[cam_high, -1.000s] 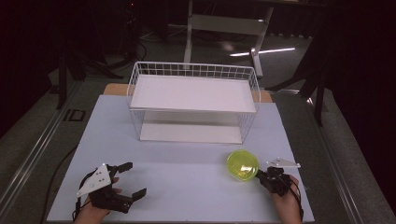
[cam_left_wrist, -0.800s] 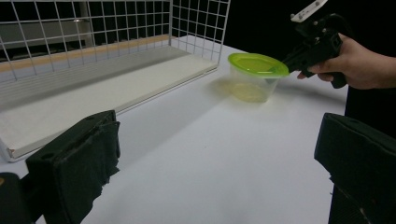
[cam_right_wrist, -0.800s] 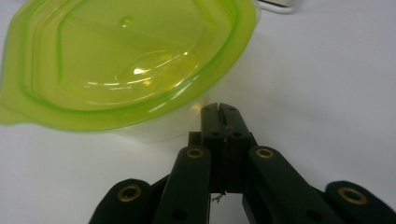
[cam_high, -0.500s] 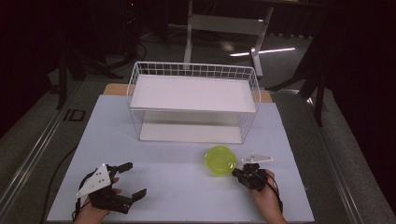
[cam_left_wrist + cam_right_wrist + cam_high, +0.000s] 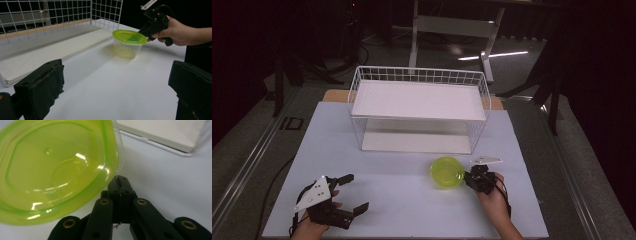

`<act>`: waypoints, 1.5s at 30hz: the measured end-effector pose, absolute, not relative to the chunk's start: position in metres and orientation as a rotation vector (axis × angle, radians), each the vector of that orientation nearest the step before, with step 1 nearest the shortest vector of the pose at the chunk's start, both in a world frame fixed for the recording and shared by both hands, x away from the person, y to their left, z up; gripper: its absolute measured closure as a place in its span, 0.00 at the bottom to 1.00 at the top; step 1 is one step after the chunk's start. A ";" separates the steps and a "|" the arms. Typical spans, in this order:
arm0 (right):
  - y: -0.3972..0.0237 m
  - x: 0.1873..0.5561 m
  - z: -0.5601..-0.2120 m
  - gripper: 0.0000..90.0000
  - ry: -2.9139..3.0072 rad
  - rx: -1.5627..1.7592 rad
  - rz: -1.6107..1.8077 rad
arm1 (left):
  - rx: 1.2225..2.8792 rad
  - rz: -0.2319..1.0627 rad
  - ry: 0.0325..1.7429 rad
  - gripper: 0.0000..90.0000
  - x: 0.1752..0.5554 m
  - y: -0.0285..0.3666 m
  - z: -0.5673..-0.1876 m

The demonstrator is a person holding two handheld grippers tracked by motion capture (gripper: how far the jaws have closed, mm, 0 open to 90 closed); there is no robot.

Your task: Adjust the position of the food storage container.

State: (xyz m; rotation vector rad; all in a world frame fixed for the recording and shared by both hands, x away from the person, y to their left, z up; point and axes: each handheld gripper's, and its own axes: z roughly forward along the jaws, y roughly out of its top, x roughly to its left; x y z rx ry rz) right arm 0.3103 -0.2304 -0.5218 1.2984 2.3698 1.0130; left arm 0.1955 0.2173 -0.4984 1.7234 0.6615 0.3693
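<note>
The right gripper (image 5: 476, 178) pinches the green-lidded plastic tub (image 5: 447, 172) at its near-right rim; probably light, flexible and slippery. The left gripper (image 5: 343, 196) is spread.

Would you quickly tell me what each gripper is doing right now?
Left gripper: open, holding nothing.
Right gripper: shut on the rim of the green container.

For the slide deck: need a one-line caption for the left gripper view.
Open left gripper faces a green-lidded container pinched at its rim by the right gripper, beside the white wire basket.
</note>
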 end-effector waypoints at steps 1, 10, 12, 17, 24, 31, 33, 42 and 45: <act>-0.228 0.309 -0.522 1.00 2.378 1.293 1.024 | 1.722 0.367 0.663 0.01 0.196 0.217 -0.498; -0.203 0.300 -0.522 1.00 2.440 1.253 1.077 | 1.730 0.364 0.656 0.01 0.195 0.216 -0.498; -0.196 0.299 -0.523 1.00 2.455 1.240 1.084 | 1.727 0.364 0.658 0.01 0.196 0.216 -0.498; -0.179 0.296 -0.526 1.00 2.503 1.214 1.104 | 1.724 0.366 0.658 0.01 0.195 0.217 -0.498; -0.179 0.296 -0.523 1.00 2.494 1.211 1.098 | 1.726 0.368 0.655 0.01 0.195 0.217 -0.498; -0.177 0.294 -0.525 1.00 2.504 1.223 1.095 | 1.728 0.368 0.653 0.01 0.195 0.216 -0.497; -0.173 0.294 -0.527 1.00 2.518 1.212 1.092 | 1.725 0.368 0.653 0.01 0.195 0.216 -0.497; -0.149 0.295 -0.528 1.00 2.564 1.160 1.107 | 1.725 0.367 0.654 0.01 0.195 0.217 -0.497; -0.140 0.296 -0.528 1.00 2.577 1.149 1.116 | 1.724 0.367 0.653 0.01 0.195 0.217 -0.497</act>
